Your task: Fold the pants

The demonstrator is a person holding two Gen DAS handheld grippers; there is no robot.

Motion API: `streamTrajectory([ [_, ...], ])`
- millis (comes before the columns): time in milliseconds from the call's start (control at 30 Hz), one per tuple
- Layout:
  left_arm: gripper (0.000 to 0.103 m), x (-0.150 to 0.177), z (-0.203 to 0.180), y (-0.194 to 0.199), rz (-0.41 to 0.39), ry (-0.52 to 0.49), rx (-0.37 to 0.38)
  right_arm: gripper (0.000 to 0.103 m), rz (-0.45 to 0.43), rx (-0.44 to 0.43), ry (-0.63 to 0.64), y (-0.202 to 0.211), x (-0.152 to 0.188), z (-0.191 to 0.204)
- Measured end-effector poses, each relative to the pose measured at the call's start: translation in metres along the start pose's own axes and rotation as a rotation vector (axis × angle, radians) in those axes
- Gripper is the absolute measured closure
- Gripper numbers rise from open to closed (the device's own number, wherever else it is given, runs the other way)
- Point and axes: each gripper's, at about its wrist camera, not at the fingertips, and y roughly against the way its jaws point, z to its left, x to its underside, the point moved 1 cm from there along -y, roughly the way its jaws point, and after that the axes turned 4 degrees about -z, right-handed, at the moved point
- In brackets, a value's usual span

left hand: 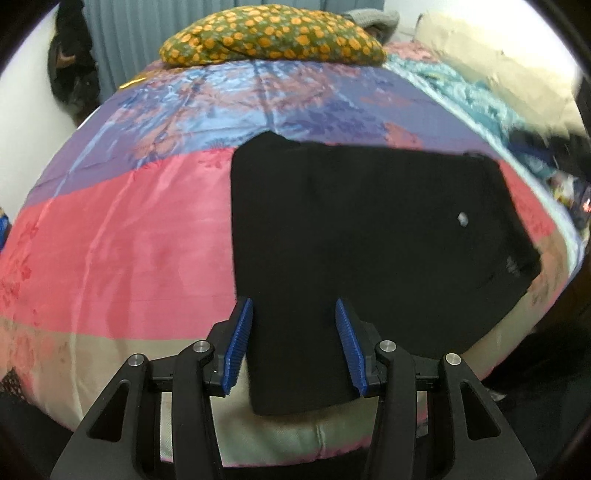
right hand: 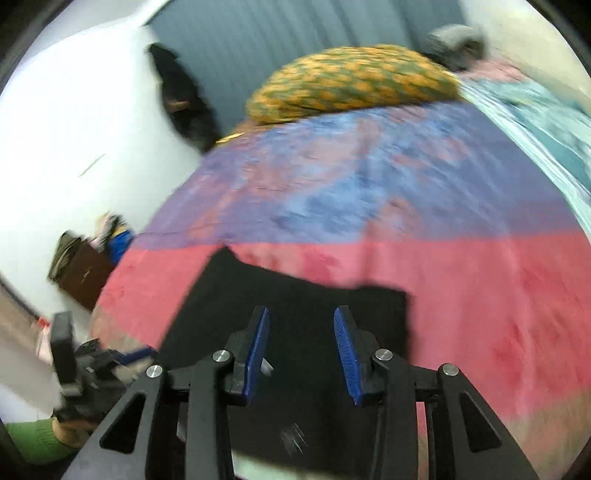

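Pants (left hand: 369,240), black and folded into a broad flat block, lie on the bed (left hand: 129,229) over its pink stripe, reaching the near beige edge. The left gripper (left hand: 294,345) hangs above their near end, its blue fingers (left hand: 240,343) apart with nothing clamped between them. The right gripper (right hand: 301,354) hovers over the same dark cloth, fingers (right hand: 347,354) also parted and holding nothing; that view is blurred. A patterned orange pillow (left hand: 269,35) sits at the far end.
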Motion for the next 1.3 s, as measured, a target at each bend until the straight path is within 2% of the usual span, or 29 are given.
streamTrajectory([
  [67, 0.053, 0.003, -0.003, 0.001, -0.006, -0.02, -0.016, 0.072, 0.043, 0.031, 0.031, -0.029, 0.001, -0.003],
  [100, 0.051, 0.004, -0.003, 0.001, -0.006, -0.023, -0.018, 0.084, 0.099, 0.114, 0.051, -0.052, 0.008, -0.012],
  [167, 0.047, 0.006, -0.002, 0.003, -0.001, -0.017, 0.001, 0.095, 0.173, 0.22, 0.01, -0.075, 0.026, -0.04],
  [233, 0.047, 0.007, -0.002, 0.005, 0.004, -0.018, -0.003, 0.103, 0.127, 0.18, -0.103, -0.067, 0.033, -0.06],
  [367, 0.047, 0.008, 0.002, 0.016, -0.014, 0.033, 0.013, 0.103, 0.048, 0.258, -0.062, -0.015, 0.035, -0.035],
  [500, 0.046, 0.01, -0.006, 0.02, -0.024, 0.049, 0.017, 0.103, 0.017, 0.208, -0.023, 0.033, 0.067, 0.011],
  [567, 0.044, 0.012, -0.014, 0.013, -0.006, 0.019, -0.013, 0.103, 0.07, 0.225, -0.027, 0.03, 0.096, 0.019],
  [633, 0.031, 0.014, -0.02, 0.005, 0.017, -0.009, -0.069, 0.103, 0.155, 0.246, -0.077, 0.009, 0.125, 0.007],
  [700, 0.031, 0.015, -0.02, 0.005, 0.03, -0.007, -0.076, 0.103, 0.115, 0.243, -0.133, 0.011, 0.137, 0.005],
  [800, 0.027, 0.014, -0.011, 0.016, 0.042, 0.036, -0.061, 0.103, 0.096, 0.291, -0.129, 0.022, 0.132, 0.018],
  [867, 0.023, 0.014, -0.005, 0.025, 0.031, 0.062, -0.079, 0.084, 0.038, 0.336, -0.11, 0.038, 0.134, 0.032],
  [933, 0.02, 0.016, -0.001, 0.03, 0.029, 0.077, -0.087, 0.031, -0.023, 0.372, -0.104, 0.051, 0.142, 0.038],
  [967, 0.02, 0.016, -0.001, 0.03, 0.03, 0.079, -0.089, 0.025, -0.052, 0.385, -0.113, 0.056, 0.143, 0.039],
  [1100, 0.02, 0.02, -0.003, 0.031, 0.038, 0.071, -0.107, 0.025, -0.156, 0.403, -0.141, 0.075, 0.142, 0.046],
  [1300, 0.02, 0.02, -0.001, 0.034, 0.033, 0.074, -0.121, 0.025, -0.127, 0.417, -0.137, 0.068, 0.144, 0.043],
])
